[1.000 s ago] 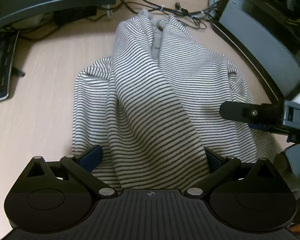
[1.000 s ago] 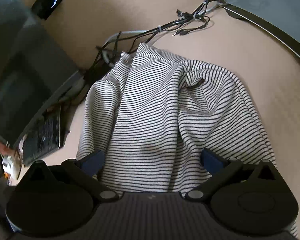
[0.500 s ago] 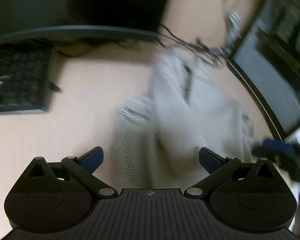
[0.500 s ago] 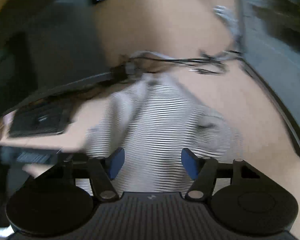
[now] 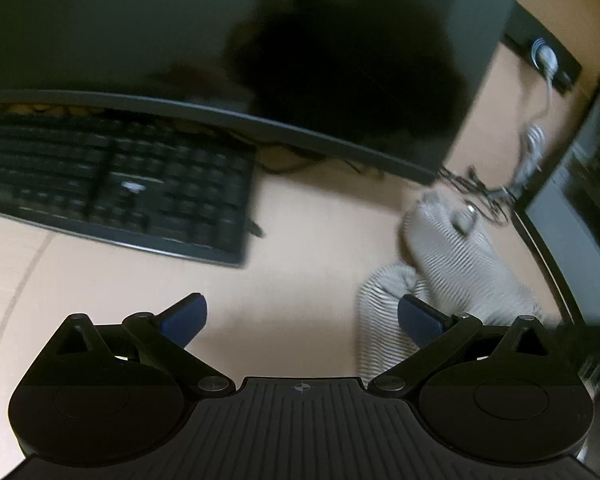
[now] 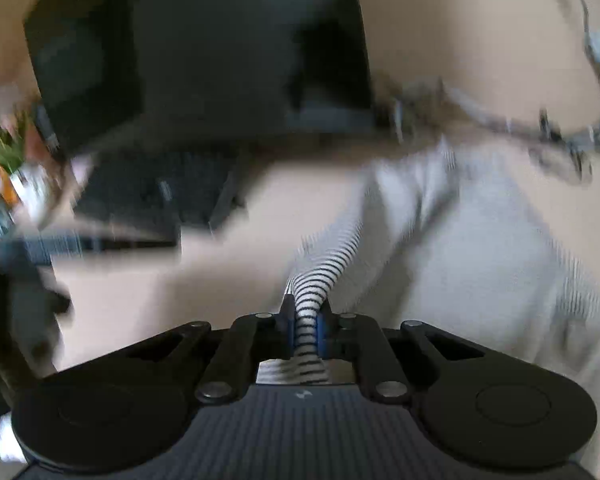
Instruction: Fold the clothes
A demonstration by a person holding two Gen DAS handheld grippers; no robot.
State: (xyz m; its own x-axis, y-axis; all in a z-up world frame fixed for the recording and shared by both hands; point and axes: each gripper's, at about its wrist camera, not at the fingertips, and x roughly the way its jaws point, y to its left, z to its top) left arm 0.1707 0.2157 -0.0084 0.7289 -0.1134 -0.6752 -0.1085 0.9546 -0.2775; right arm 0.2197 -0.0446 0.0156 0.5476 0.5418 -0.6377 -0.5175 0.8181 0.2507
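A white shirt with thin black stripes (image 6: 480,232) lies bunched on the beige desk; in the left wrist view it (image 5: 452,264) shows at the right. My right gripper (image 6: 306,320) is shut on a fold of the striped shirt, which stretches away from the jaws. My left gripper (image 5: 300,316) is open and empty over bare desk, left of the shirt; its right finger (image 5: 420,320) overlaps the shirt's edge in view. The right wrist view is motion-blurred.
A black keyboard (image 5: 112,184) lies at the left under a dark monitor (image 5: 220,40). Tangled cables (image 5: 480,192) lie behind the shirt. A second dark screen (image 5: 580,200) stands at the right edge.
My right gripper closed on a fold of the shirt and pulled it leftward. My left gripper swung left off the shirt, bringing the keyboard into view, and stayed open.
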